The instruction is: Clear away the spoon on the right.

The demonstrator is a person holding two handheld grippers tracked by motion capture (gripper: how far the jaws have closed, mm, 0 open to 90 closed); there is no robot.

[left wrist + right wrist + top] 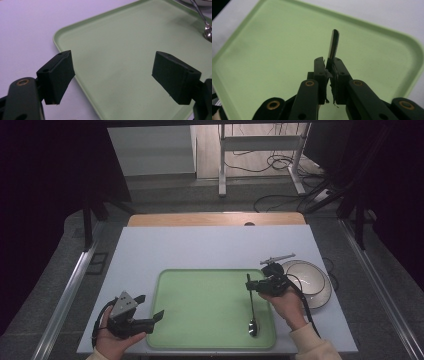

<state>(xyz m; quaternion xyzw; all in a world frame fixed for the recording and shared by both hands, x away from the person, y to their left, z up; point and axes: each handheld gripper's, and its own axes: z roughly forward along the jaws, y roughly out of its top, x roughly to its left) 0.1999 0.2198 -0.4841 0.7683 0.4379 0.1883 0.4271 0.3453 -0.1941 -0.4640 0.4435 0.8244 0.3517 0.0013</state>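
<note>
High view: a pale green tray point(200, 290) lies on a light table point(150, 250), and everything here is placed relative to that tray. My right gripper point(248, 285) hangs over the tray's right side, its jaws pressed together on the handle of a metal spoon point(251, 312). The spoon runs from my jaws toward me, and its bowl end sits at the tray's near right corner, seemingly resting on the tray floor. I judge that I hold it by the handle tip so the bowl can settle first and the handle can be laid down after it.

In the right gripper view, the spoon's handle end point(333, 46) sticks up past my closed jaws, with green tray behind it.

My left gripper point(150, 307) waits at the tray's left edge, jaws spread wide and holding nothing. In the left gripper view the tray's left rim point(62, 37) passes between them, and one jaw sits over the table. I take this as a resting pose, out of the way.

A white bowl point(312, 282) stands on the table just beside the tray's right edge, behind my right hand point(287, 307).
</note>
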